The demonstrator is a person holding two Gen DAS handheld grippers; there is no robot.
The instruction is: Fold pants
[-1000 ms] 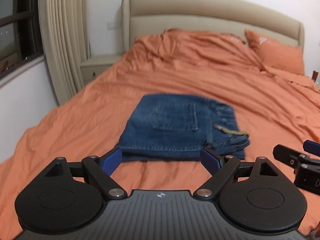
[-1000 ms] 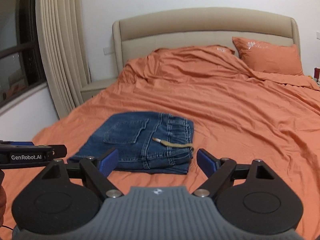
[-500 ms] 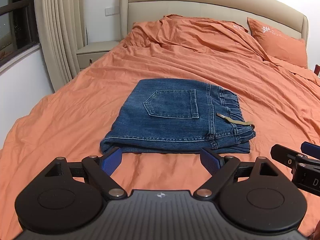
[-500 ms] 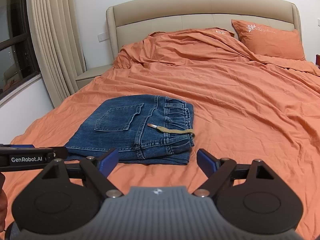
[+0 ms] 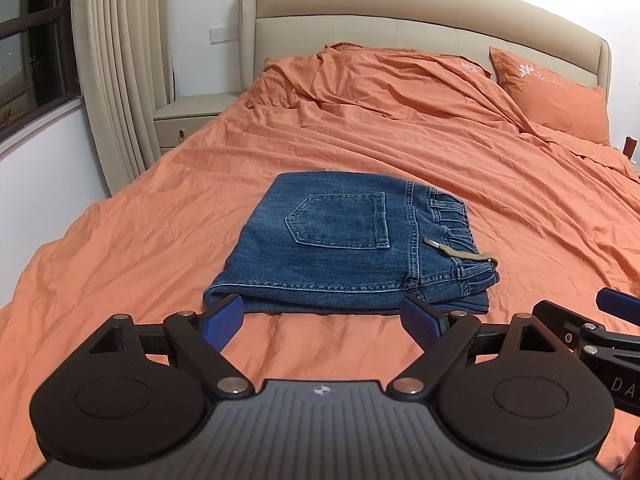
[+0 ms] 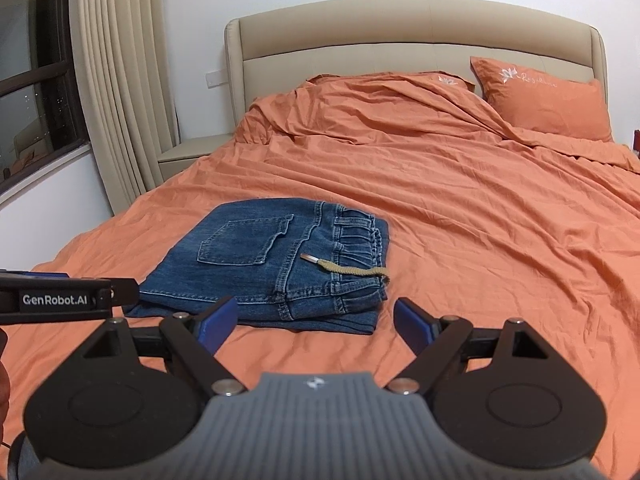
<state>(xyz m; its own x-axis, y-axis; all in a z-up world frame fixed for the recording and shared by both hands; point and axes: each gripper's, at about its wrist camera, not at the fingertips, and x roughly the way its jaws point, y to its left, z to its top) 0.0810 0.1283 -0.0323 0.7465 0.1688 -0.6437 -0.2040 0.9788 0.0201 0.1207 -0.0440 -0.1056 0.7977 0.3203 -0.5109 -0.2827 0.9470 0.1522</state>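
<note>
The jeans (image 5: pixel 348 248) lie folded in a compact stack on the orange bed (image 5: pixel 440 152), drawstring (image 5: pixel 460 251) across the waistband. Thick, limp denim; best pinched at the near folded edge. Both the left gripper (image 5: pixel 322 320) and the right gripper (image 6: pixel 316 320) hover just short of that edge, fingers spread wide, holding nothing.

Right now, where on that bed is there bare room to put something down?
Bare sheet lies between the folded jeans and the pillow, and left of the jeans toward the curtain. The crumpled duvet by the headboard is crowded.
</note>
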